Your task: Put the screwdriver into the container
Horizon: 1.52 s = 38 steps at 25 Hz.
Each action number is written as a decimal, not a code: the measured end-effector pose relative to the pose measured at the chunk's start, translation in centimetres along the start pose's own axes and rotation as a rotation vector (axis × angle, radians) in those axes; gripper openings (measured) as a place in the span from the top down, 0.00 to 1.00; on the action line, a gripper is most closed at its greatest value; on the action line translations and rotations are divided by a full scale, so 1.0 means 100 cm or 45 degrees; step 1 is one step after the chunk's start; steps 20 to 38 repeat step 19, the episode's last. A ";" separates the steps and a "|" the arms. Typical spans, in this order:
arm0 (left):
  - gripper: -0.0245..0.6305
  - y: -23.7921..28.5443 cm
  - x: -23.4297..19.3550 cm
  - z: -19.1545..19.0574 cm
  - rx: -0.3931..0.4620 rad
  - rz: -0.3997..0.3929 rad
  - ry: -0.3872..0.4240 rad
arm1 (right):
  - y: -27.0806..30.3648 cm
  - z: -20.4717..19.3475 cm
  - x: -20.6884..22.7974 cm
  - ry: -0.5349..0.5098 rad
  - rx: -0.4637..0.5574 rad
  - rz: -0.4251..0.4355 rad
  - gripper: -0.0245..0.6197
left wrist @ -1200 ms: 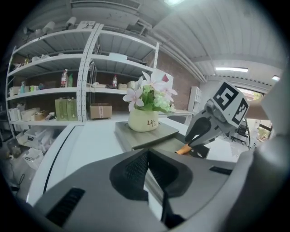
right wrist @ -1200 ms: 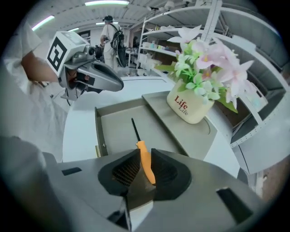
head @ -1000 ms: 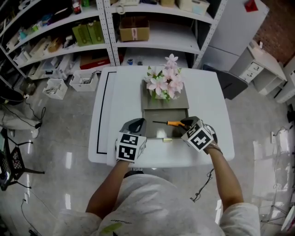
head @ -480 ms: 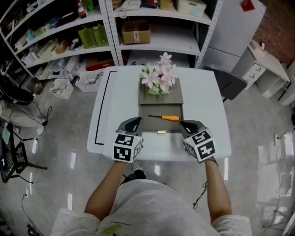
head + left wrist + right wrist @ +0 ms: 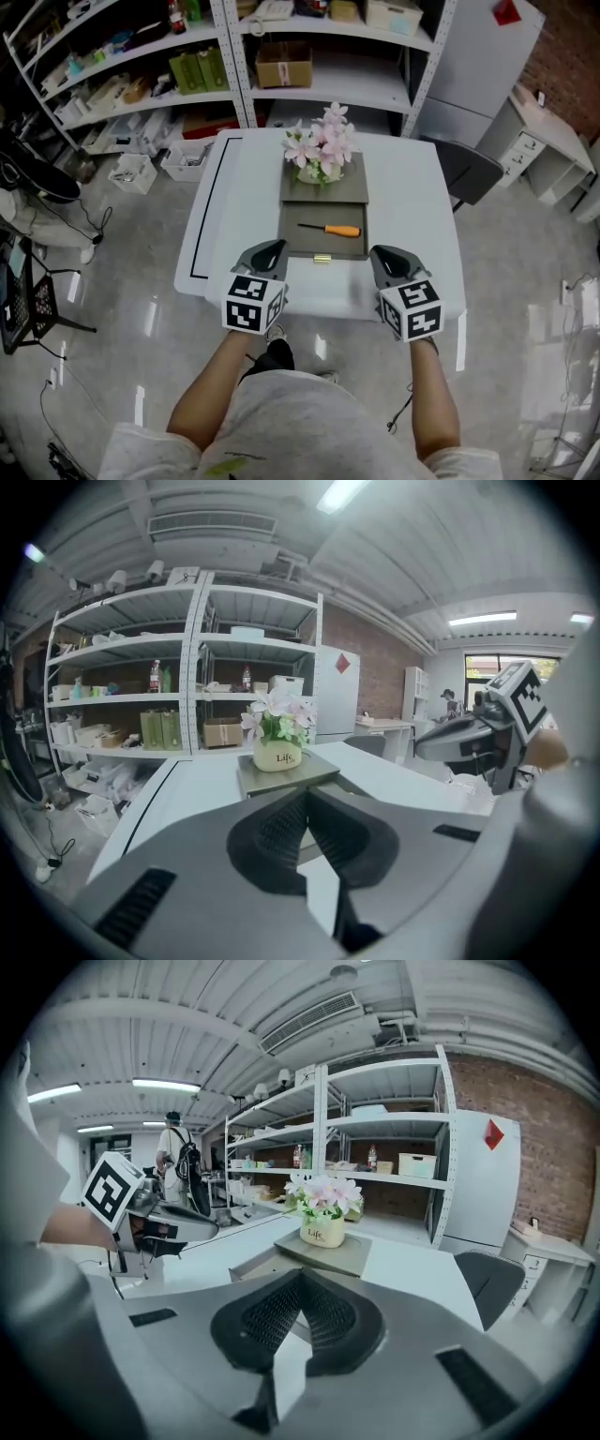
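The screwdriver (image 5: 348, 231), orange handle and dark shaft, lies flat inside the open grey container (image 5: 291, 246) in the middle of the white table. No gripper touches it. My left gripper (image 5: 271, 248) hovers at the container's near left corner, shut and empty; its ribbed pads meet in the left gripper view (image 5: 305, 805). Past the container's near right corner my right gripper (image 5: 385, 254) is also shut with nothing between its pads (image 5: 299, 1290). Each gripper shows in the other's view: the right gripper (image 5: 466, 739) and the left gripper (image 5: 171, 1223).
A pot of pink flowers (image 5: 319, 155) stands on the grey lid (image 5: 352, 190) behind the open tray. A small brass pull (image 5: 322, 258) sits at the tray's front. Metal shelves (image 5: 281, 66) rise beyond the table (image 5: 412, 206); a grey chair (image 5: 466, 169) stands at right.
My right gripper has drawn back from the screwdriver's handle toward the table's near edge. The left gripper has pulled back a little too. The screwdriver stays lying in the tray.
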<state>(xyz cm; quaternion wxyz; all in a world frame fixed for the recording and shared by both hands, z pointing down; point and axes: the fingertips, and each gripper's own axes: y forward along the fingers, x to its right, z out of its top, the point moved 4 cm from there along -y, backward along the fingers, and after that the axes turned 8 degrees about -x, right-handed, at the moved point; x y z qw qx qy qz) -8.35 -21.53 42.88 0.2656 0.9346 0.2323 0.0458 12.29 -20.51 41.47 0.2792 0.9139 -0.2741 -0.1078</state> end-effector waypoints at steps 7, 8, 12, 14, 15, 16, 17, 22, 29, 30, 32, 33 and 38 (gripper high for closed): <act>0.96 -0.008 0.007 -0.003 -0.007 0.010 0.011 | -0.007 -0.003 -0.002 0.017 0.023 0.021 0.96; 0.96 -0.008 0.008 -0.004 -0.009 0.011 0.011 | -0.008 -0.002 -0.003 0.013 0.025 0.024 0.96; 0.96 -0.008 0.012 -0.005 -0.010 0.012 0.016 | -0.009 -0.002 -0.003 -0.006 0.024 0.029 0.96; 0.96 -0.008 0.014 -0.005 -0.010 0.010 0.020 | -0.010 -0.002 -0.003 -0.006 0.026 0.030 0.96; 0.96 -0.008 0.015 -0.005 -0.011 0.009 0.022 | -0.011 -0.002 -0.003 -0.006 0.028 0.030 0.96; 0.96 -0.008 0.016 -0.005 -0.012 0.007 0.022 | -0.011 -0.003 -0.004 -0.005 0.029 0.031 0.96; 0.96 -0.007 0.016 -0.005 -0.013 0.005 0.023 | -0.011 -0.003 -0.004 -0.006 0.029 0.032 0.96; 0.96 -0.007 0.017 -0.005 -0.015 0.003 0.023 | -0.011 -0.004 -0.004 -0.006 0.029 0.035 0.96; 0.96 -0.007 0.017 -0.005 -0.015 0.003 0.023 | -0.011 -0.004 -0.004 -0.006 0.029 0.035 0.96; 0.96 -0.007 0.017 -0.005 -0.015 0.003 0.023 | -0.011 -0.004 -0.004 -0.006 0.029 0.035 0.96; 0.96 -0.007 0.017 -0.005 -0.015 0.003 0.023 | -0.011 -0.004 -0.004 -0.006 0.029 0.035 0.96; 0.96 -0.007 0.017 -0.005 -0.015 0.003 0.023 | -0.011 -0.004 -0.004 -0.006 0.029 0.035 0.96; 0.96 -0.007 0.017 -0.005 -0.015 0.003 0.023 | -0.011 -0.004 -0.004 -0.006 0.029 0.035 0.96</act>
